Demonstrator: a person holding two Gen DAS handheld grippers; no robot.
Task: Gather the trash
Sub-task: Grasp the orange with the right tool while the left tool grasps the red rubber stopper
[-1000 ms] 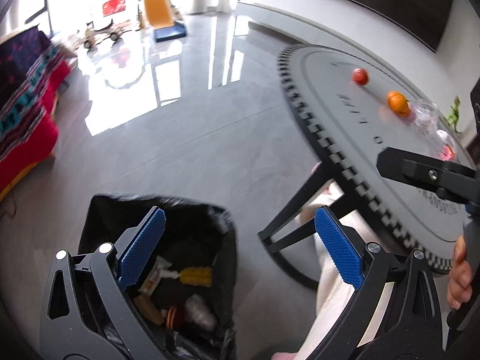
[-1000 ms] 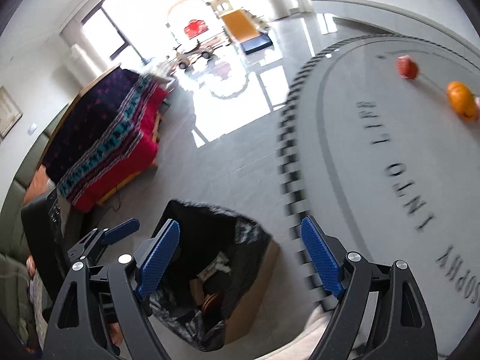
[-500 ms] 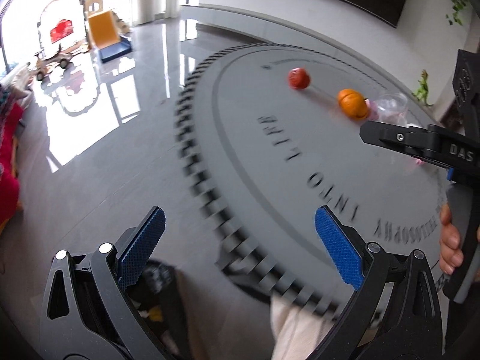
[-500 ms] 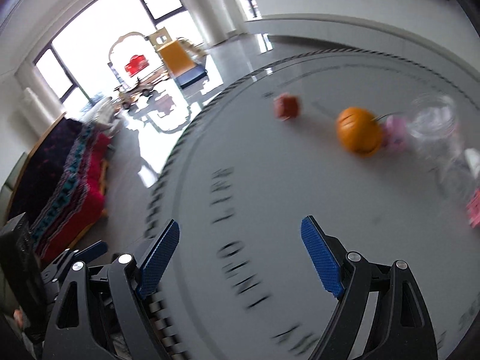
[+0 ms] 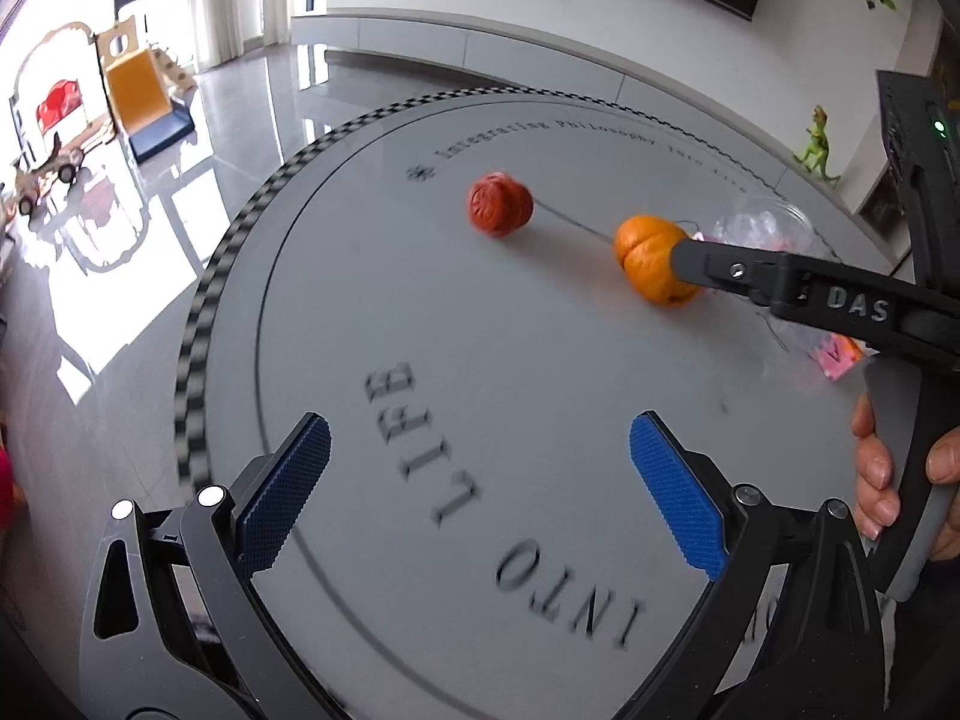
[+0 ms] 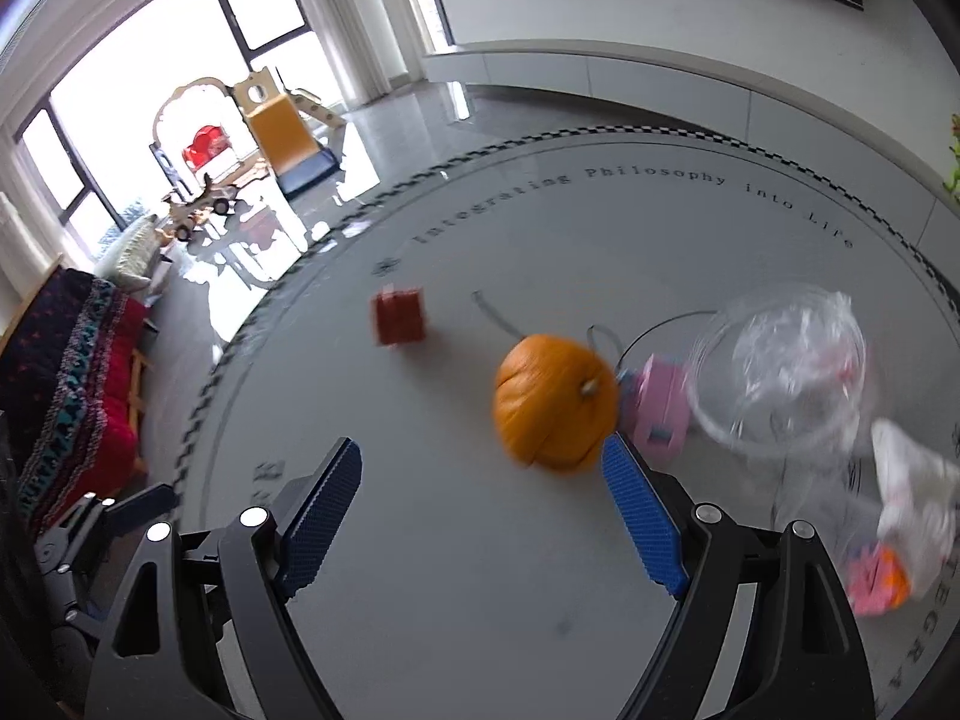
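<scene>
On the round grey table (image 5: 480,372) lie an orange peel ball (image 5: 651,267), a red crumpled wrapper (image 5: 500,204), a clear plastic cup (image 6: 780,372), a pink packet (image 6: 657,408) and a white and orange wrapper (image 6: 900,540). My left gripper (image 5: 474,492) is open and empty over the table's near part. My right gripper (image 6: 480,516) is open and empty, its right finger just in front of the orange peel (image 6: 555,402). The red wrapper (image 6: 399,318) lies further left. In the left wrist view one right gripper finger (image 5: 780,282) reaches over the orange peel.
The table has a checkered rim (image 5: 198,312). Beyond it is glossy grey floor (image 5: 120,252), a toy slide (image 6: 282,132) by the windows, a sofa with a patterned blanket (image 6: 66,360) at left, and a green toy dinosaur (image 5: 817,144) on a ledge.
Both grippers have swung up from the black trash bag on the floor to over the table. The right gripper has come close to the orange peel. Both stay open.
</scene>
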